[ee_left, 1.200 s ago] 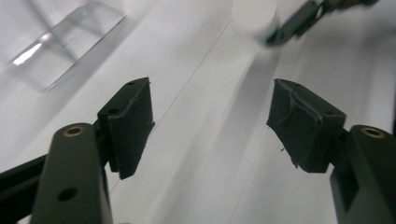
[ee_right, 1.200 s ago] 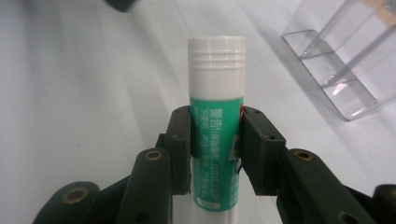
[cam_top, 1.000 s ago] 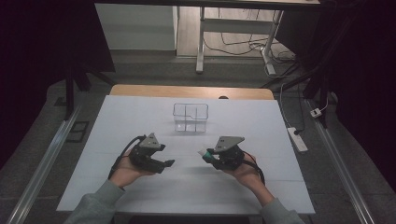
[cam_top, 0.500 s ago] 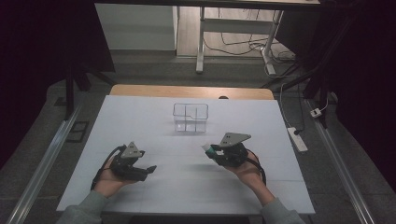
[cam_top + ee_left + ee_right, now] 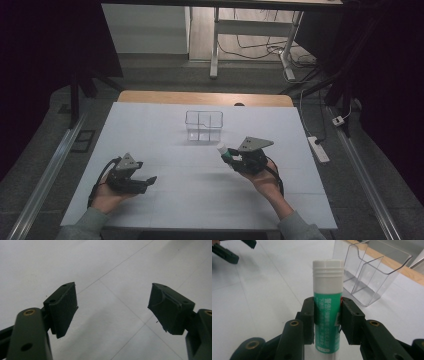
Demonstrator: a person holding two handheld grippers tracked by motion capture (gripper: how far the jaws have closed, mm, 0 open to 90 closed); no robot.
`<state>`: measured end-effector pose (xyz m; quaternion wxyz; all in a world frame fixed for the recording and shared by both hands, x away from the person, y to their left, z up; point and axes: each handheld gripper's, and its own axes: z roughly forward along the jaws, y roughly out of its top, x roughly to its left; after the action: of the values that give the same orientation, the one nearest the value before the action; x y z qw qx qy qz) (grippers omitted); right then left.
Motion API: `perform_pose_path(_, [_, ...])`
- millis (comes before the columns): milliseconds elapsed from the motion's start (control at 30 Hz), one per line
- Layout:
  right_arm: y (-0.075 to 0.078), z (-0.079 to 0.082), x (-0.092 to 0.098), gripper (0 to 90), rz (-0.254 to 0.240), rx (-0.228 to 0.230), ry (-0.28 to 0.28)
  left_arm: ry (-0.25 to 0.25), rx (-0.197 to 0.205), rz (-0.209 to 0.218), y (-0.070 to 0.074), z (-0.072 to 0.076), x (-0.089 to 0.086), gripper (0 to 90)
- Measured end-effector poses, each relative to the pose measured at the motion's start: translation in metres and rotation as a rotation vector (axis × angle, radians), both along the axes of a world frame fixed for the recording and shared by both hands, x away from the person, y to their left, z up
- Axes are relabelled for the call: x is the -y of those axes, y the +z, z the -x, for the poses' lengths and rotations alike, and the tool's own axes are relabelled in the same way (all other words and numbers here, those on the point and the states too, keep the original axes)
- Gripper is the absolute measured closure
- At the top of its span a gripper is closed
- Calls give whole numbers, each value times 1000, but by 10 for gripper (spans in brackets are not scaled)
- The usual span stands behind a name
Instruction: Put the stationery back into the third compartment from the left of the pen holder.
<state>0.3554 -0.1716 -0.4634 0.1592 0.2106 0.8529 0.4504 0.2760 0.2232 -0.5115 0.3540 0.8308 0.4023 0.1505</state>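
Since the earlier frame, the left gripper (image 5: 148, 180) has drawn back toward the desk's (image 5: 150, 125) near-left edge, its jaws just opening wide and empty, apparently clearing the way. Right gripper (image 5: 226, 156) stays clamped on the upright glue stick (image 5: 328, 307) before the clear organizer (image 5: 204, 125), probably its destination; the stick's base is hidden.

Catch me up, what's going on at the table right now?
A person works with two handheld grippers over a white table. The right gripper is clamped on a green glue stick with a white cap, held near a clear plastic organizer with compartments. The left gripper has just been opening its jaws; nothing is between them, and it sits off to the left.
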Motion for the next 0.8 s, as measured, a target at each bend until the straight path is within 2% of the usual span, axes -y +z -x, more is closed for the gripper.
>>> perform_pose_path(67, [3, -2, -1, 649, -5, 7, -8, 3, -1, -5, -1, 0, -1, 219])
perform_pose_path(133, [7, -4, -2, 650, -32, 9, -12, 3, -1, -4, -1, 0, -1, 217])
perform_pose_path(333, [18, -10, -9, 650, -81, 41, -27, 8, -7, 17, -1, 2, -7, 217])
perform_pose_path(800, [30, -38, -27, 650, -154, 37, -73, 1, -11, 26, -4, -1, -12, 211])
